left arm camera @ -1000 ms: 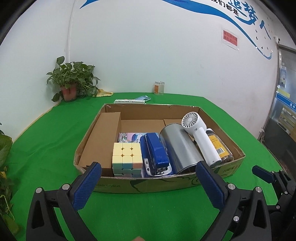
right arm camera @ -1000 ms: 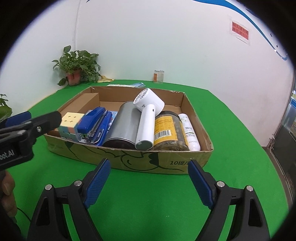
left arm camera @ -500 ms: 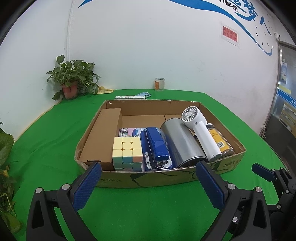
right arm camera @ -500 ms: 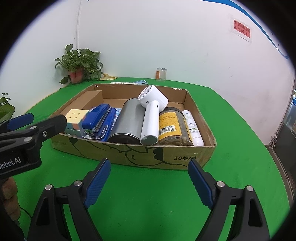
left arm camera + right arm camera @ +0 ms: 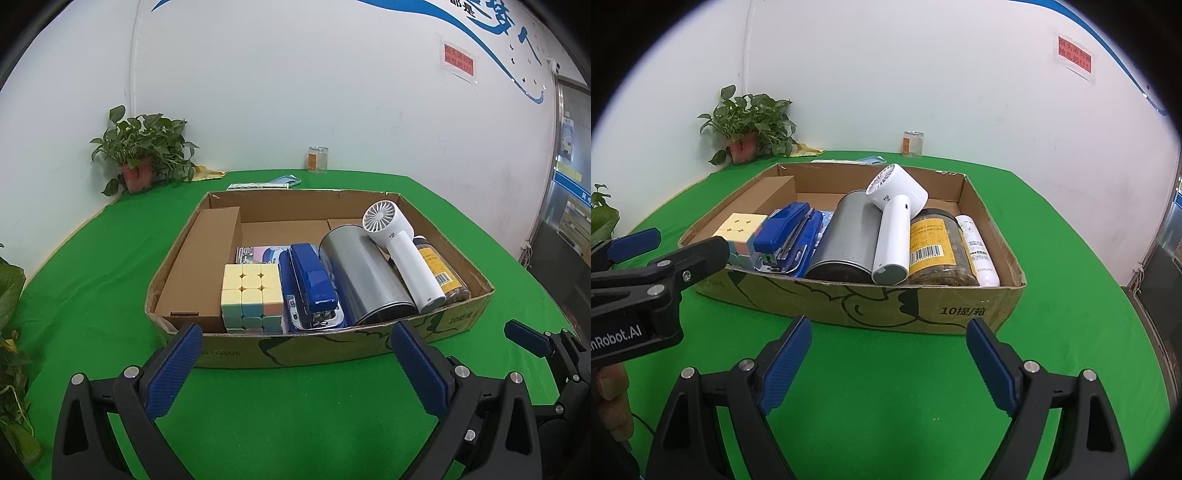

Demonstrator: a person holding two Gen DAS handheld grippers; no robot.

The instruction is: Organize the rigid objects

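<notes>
An open cardboard box (image 5: 317,352) (image 5: 886,302) sits on the green table. Inside lie a brown carton (image 5: 201,269), a pastel puzzle cube (image 5: 251,297) (image 5: 740,230), a blue stapler (image 5: 312,280) (image 5: 783,230), a silver can (image 5: 364,273) (image 5: 849,232), a white handheld fan (image 5: 400,251) (image 5: 895,221), a jar with a yellow label (image 5: 441,273) (image 5: 932,247) and a white bottle (image 5: 977,247). My left gripper (image 5: 295,365) is open and empty just before the box's near wall. My right gripper (image 5: 888,354) is open and empty, also before the box.
A potted plant (image 5: 142,158) stands at the back left by the wall. A small glass jar (image 5: 317,159) and flat items (image 5: 266,183) lie behind the box. More leaves (image 5: 9,295) hang at the table's left edge. A doorway (image 5: 569,206) is at the right.
Both grippers have drawn back a little from the box, which now looks slightly farther away. Both stay open and empty.
</notes>
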